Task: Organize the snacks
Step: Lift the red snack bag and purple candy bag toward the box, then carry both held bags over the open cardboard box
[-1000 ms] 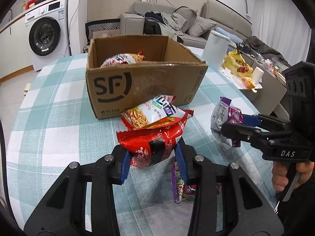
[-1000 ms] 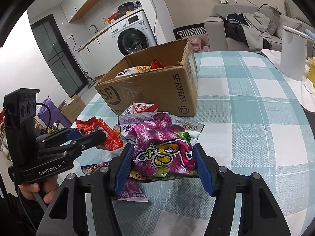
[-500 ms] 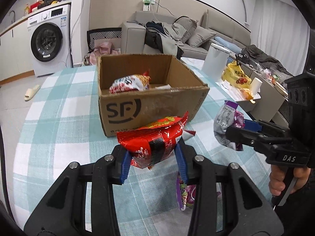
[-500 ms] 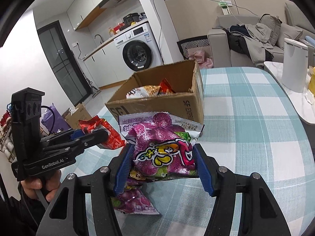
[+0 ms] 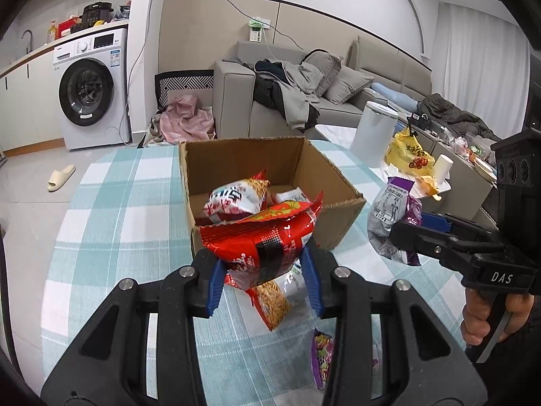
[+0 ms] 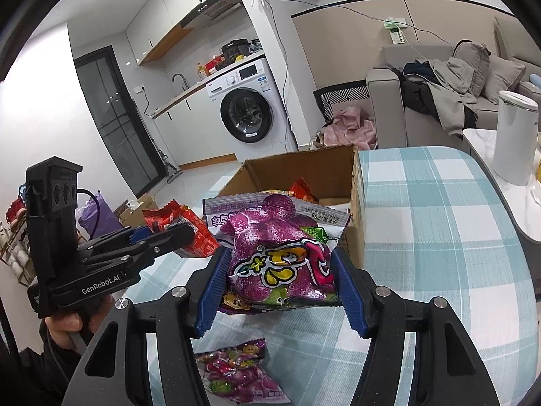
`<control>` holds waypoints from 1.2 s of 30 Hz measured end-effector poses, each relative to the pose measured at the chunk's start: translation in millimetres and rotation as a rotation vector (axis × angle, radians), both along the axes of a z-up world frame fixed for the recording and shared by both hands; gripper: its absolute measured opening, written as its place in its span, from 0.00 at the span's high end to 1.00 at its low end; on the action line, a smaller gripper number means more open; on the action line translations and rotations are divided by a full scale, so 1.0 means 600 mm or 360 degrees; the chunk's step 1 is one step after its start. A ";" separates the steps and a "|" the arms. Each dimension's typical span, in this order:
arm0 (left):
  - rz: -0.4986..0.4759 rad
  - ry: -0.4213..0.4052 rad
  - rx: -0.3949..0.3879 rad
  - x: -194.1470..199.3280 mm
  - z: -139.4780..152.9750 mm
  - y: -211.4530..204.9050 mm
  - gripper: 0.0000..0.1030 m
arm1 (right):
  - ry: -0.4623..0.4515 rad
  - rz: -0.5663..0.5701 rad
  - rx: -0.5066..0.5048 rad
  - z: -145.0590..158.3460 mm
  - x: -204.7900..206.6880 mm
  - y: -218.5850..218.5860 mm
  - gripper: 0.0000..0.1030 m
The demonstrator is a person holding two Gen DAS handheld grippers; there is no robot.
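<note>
A: What did each gripper have?

B: The left gripper (image 5: 262,272) had its blue-lined jaws clamped on a puffy red snack bag (image 5: 260,237) with a black band, an orange top edge and a zigzag seal. The bag hung clear of the worktop (image 5: 111,209), just in front of the cardboard box (image 5: 338,216). The right gripper (image 6: 279,284) had its jaws partly open but pressed on both sides of a shiny purple snack bag (image 6: 280,253) printed with yellow and red cartoon lettering and a silvery top strip. That bag was also held up off the worktop, near the box's front corner.

A: What was in the box?

B: A white and red noodle packet (image 5: 235,199) lay inside the open top, with another pale packet beside it.

A: And on the worktop?

B: On the teal and white checked cloth lay a second purple bag (image 6: 236,372), below the right gripper, and an orange noodle packet (image 5: 270,304), below the left one.
</note>
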State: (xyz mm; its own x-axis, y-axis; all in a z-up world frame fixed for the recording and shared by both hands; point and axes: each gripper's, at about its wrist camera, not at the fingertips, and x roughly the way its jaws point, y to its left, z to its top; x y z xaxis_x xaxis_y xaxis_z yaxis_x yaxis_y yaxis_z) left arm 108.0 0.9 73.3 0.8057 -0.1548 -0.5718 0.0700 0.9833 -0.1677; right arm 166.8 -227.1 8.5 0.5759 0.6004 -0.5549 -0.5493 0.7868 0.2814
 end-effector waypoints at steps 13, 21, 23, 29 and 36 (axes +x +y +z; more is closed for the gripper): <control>0.0021 -0.0056 -0.0001 0.037 0.034 0.004 0.64 | -0.0020 -0.0016 0.0051 0.034 0.039 0.020 0.40; 0.0029 -0.0056 0.0015 0.075 0.037 0.008 0.64 | 0.0005 -0.0019 0.0059 0.038 0.070 0.035 0.40; 0.0032 -0.0047 0.0013 0.087 0.034 0.011 0.64 | 0.0011 -0.0016 0.0053 0.037 0.077 0.039 0.40; 0.0044 -0.0032 0.0017 0.115 0.024 0.017 0.64 | 0.0030 -0.0010 0.0047 0.031 0.098 0.050 0.40; 0.0061 -0.0010 0.0016 0.153 0.009 0.031 0.64 | 0.0060 -0.0008 0.0065 0.022 0.123 0.060 0.40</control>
